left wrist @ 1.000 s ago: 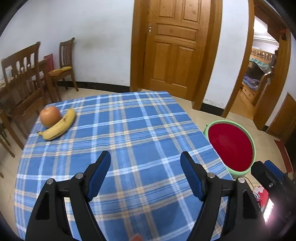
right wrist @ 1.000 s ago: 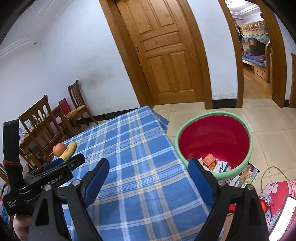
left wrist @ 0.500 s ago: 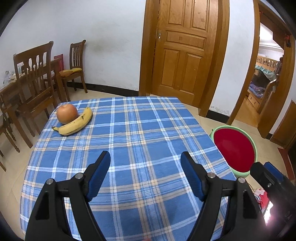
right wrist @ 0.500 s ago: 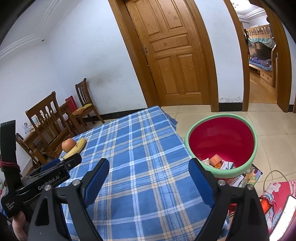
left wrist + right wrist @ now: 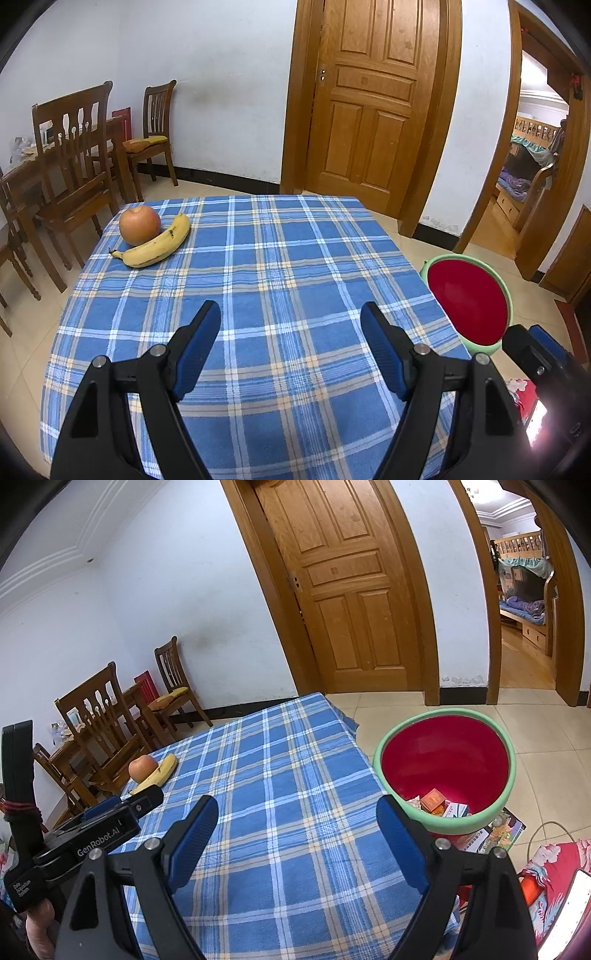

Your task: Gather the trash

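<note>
A green-rimmed bin (image 5: 445,768) with a red inside stands on the floor right of the table, and small boxes and wrappers (image 5: 439,803) lie in its bottom. The same bin (image 5: 469,301) shows in the left wrist view. My left gripper (image 5: 290,317) hovers open over the blue plaid tablecloth (image 5: 258,280), nothing between its blue pads. My right gripper (image 5: 297,812) is also open and empty, above the table's right part near the bin. I see no loose trash on the cloth.
An apple (image 5: 139,224) and a banana (image 5: 155,246) lie at the table's far left corner. Wooden chairs (image 5: 74,166) stand left of the table. A closed wooden door (image 5: 369,107) is behind, an open doorway (image 5: 532,173) at the right. A printed sheet (image 5: 495,832) lies by the bin.
The left wrist view has pulled back and up a little, so the apple, the banana and the far table edge sit lower and more central. Both grippers stay open and empty.
</note>
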A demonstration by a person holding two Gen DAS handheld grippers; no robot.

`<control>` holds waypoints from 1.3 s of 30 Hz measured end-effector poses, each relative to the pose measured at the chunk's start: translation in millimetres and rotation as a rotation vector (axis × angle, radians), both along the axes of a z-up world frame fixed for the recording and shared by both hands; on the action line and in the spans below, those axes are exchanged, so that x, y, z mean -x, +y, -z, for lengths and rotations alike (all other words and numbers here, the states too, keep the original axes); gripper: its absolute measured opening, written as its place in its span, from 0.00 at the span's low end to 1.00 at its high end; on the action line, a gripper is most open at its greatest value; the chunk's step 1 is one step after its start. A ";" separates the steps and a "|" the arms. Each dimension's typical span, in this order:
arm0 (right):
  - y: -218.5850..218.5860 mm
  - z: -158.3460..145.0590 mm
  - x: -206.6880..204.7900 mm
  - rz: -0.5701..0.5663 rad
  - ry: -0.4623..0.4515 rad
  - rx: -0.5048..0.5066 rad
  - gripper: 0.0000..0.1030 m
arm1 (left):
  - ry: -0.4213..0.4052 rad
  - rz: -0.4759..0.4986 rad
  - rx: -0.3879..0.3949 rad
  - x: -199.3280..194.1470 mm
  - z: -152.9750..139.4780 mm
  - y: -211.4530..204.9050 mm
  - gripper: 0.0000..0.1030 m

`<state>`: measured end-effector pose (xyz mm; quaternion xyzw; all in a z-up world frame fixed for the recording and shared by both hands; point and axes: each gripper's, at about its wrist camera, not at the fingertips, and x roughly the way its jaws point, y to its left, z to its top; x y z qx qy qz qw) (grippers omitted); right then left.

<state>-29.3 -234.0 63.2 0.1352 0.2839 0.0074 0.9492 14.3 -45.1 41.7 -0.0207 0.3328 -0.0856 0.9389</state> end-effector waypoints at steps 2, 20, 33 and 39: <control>0.0 0.2 -0.2 0.000 0.001 -0.001 0.87 | 0.000 -0.001 0.001 0.1 0.1 -0.1 0.75; 0.1 -1.0 1.5 0.000 -0.003 -0.003 0.87 | -0.003 -0.001 -0.001 0.5 -0.2 0.0 0.75; 0.0 -1.4 2.4 -0.001 -0.005 -0.003 0.87 | -0.007 -0.007 0.000 2.8 -3.1 0.9 0.75; -0.2 -1.0 2.7 -0.001 -0.005 -0.003 0.87 | -0.008 -0.008 -0.001 2.9 -4.0 1.3 0.75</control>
